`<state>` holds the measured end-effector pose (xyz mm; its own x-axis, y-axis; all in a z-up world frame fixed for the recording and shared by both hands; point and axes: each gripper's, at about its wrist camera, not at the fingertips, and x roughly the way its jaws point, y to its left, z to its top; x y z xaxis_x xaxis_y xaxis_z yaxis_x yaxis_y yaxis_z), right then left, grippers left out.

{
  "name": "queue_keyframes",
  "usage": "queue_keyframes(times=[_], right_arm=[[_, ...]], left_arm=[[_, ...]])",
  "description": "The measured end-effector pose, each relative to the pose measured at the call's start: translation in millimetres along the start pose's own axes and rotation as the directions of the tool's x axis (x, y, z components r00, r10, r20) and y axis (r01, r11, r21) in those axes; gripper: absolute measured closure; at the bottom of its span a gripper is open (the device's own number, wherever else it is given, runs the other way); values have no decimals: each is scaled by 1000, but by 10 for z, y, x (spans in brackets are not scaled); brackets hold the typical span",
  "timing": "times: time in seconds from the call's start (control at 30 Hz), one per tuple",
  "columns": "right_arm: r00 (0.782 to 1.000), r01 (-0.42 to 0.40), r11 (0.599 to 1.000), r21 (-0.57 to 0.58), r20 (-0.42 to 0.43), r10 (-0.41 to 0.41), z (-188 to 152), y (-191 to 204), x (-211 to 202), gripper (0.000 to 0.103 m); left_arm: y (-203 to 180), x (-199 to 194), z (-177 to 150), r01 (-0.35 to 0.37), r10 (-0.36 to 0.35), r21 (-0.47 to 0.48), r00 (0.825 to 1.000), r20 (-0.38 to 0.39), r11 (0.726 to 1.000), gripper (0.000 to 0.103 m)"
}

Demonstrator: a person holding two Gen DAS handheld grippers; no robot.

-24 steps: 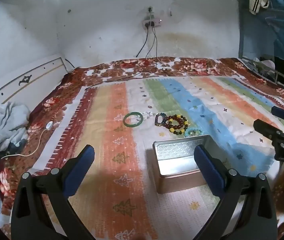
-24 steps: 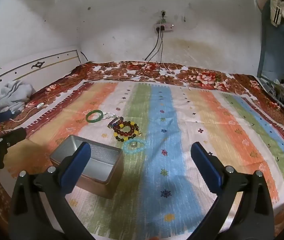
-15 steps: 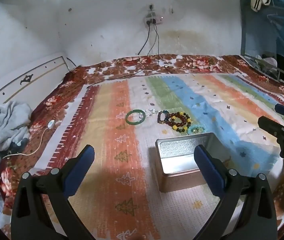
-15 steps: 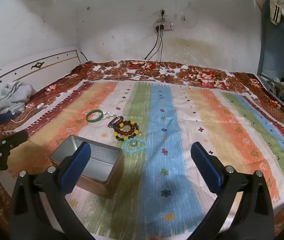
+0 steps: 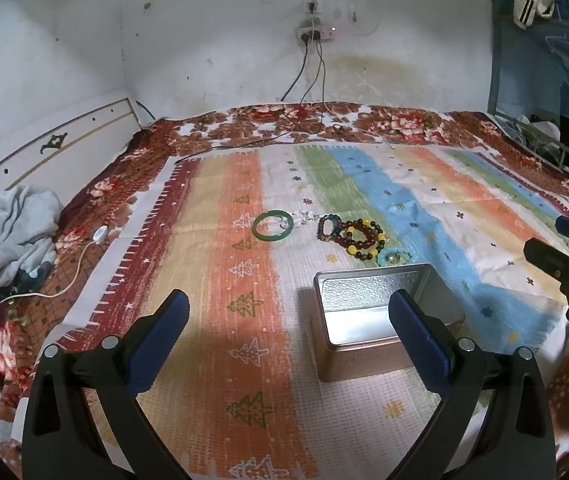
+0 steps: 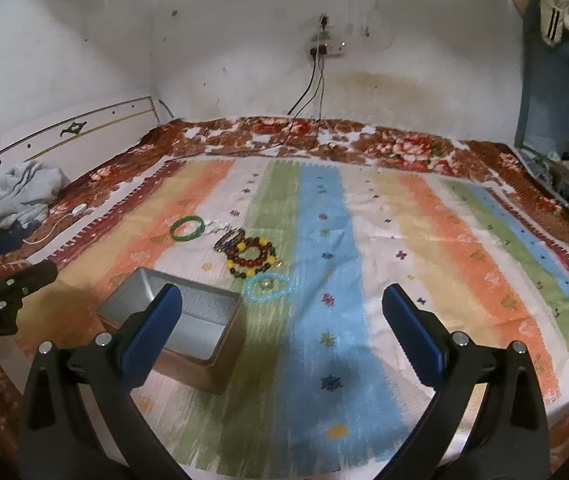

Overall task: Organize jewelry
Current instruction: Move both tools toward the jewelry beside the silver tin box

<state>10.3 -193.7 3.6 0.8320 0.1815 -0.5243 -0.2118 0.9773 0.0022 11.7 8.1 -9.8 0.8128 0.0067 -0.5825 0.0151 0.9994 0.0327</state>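
Jewelry lies in a little bunch on a striped cloth [image 5: 212,280] that covers a bed. In the left wrist view, a green bangle [image 5: 273,224] sits on the white stripe, on the left of the bunch. Just to its right is a small clear, sparkly piece [image 5: 304,216], too small to make out. Next come dark bead bracelets [image 5: 360,236] with red and yellow beads, all touching each other. A light blue bead bracelet [image 5: 394,257] lies at the near right end, close behind the tin box [image 5: 368,312]. The box is open and shiny inside, and nothing is in it. The left gripper [image 5: 284,320] hangs above the cloth with its blue pads far apart and nothing between them. Its right pad shows in front of the box. The right gripper [image 5: 564,256] pokes in at the right edge. A grey cloth heap [image 5: 8,236] lies far left, beside a white cord.

In the right wrist view, the green bangle [image 6: 187,228] is farthest away on the left. The dark bead bracelets [image 6: 250,254] are in the middle, and the light blue bead bracelet [image 6: 269,287] is nearest. The tin box [image 6: 188,320] stands just left of it, partly behind the left pad. The right gripper [image 6: 282,320] is wide open and holds nothing. The left gripper [image 6: 8,284] shows at the left edge.
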Motion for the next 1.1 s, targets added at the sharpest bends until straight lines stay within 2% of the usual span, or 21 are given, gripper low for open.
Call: queue_keyframes(times=[0.23, 0.6, 1.1], right_arm=[[1000, 1, 1000, -2, -24, -1, -8, 4, 55, 5], [1000, 23, 1000, -3, -15, -23, -35, 4, 49, 5], [999, 27, 1000, -10, -31, -27, -48, 2, 110, 5]], left_arm=[[8, -4, 9, -1, 1, 0, 1000, -1, 1000, 5], [33, 6, -4, -3, 3, 0, 1000, -12, 1000, 5], [-81, -24, -2, -18, 18, 64, 1000, 6, 998, 5]])
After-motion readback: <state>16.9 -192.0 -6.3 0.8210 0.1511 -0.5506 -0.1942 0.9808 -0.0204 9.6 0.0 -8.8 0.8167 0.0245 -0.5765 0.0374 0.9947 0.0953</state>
